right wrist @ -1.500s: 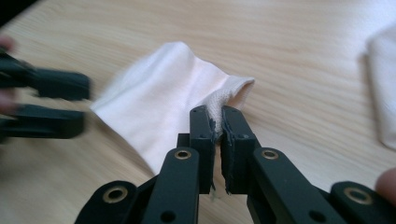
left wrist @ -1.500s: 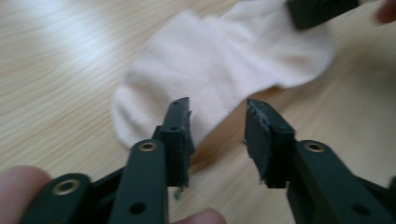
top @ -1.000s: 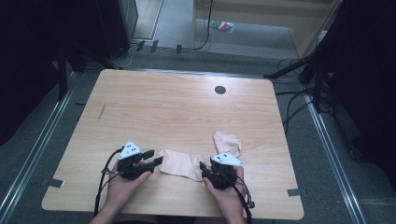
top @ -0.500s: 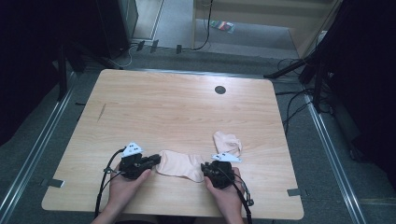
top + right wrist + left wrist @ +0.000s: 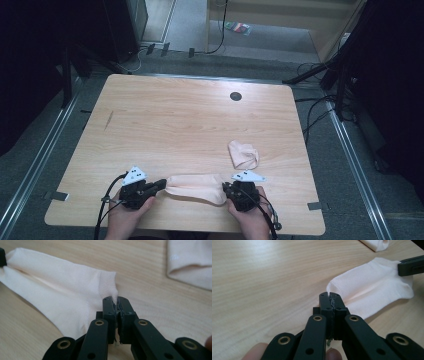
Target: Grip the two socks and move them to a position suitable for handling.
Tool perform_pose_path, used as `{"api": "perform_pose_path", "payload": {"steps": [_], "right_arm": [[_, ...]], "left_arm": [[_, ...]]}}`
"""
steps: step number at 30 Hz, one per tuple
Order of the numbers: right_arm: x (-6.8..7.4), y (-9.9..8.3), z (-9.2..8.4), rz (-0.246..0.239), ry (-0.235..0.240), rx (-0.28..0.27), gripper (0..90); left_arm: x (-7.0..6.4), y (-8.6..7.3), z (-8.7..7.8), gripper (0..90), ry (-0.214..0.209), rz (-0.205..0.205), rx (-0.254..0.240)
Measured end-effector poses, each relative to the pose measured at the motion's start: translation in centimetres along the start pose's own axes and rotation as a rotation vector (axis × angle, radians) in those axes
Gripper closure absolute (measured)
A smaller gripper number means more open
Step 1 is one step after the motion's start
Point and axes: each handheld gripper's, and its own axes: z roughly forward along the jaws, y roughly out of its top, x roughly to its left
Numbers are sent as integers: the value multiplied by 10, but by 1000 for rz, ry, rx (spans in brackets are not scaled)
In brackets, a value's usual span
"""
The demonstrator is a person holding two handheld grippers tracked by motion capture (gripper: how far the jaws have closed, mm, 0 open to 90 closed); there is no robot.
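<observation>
Pale pink sock stretched flat near the wooden table's front edge; left gripper and right gripper, jaws just closed, each pinch one end. Second sock just beyond.

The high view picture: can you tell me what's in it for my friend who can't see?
Two hands each pinch one end of a pale pink sock with a black claw, left claw and right claw, on a wooden table. A second sock lies folded nearby.

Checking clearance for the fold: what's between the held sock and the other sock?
High view: bare wood of the table separates the held sock from the folded sock; nothing lies in that gap.
</observation>
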Motion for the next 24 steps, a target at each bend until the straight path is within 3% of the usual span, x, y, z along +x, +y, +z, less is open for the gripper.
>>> {"api": "perform_pose_path", "payload": {"steps": [3, 5, 6, 8, 9, 13, 15, 18, 21, 24], "right_arm": [[0, -8, 0, -38, 16, -9, 831], [0, -9, -1, -42, 1, -17, 782], [-3, -8, -4, -23, -1, -53, 654], [-8, -5, -7, 9, 24, -94, 644], [-9, -5, -8, 15, 20, -102, 644], [-9, -6, -3, 40, -1, -59, 625], [-6, -8, 3, 46, 19, -26, 650], [-1, -8, 8, 25, 28, -4, 786], [1, -7, 12, 11, 35, 1, 842], [-1, -5, 13, 13, 44, -3, 844]], "left_arm": [[-5, -3, 2, 869, -13, -4, 14], [-6, -3, 4, 735, -18, -4, 11], [-8, -2, 4, 645, -5, -11, -11], [-5, -1, 5, 528, -1, -31, -30], [-2, 0, 5, 525, -15, -45, -40], [1, 3, 8, 562, -51, -60, -57], [-2, 6, 15, 665, -79, -24, -28], [-6, 5, 20, 857, -50, -1, 16], [-8, 2, 17, 888, -43, 10, 37], [-11, -2, 12, 884, -44, -6, 36]]}}
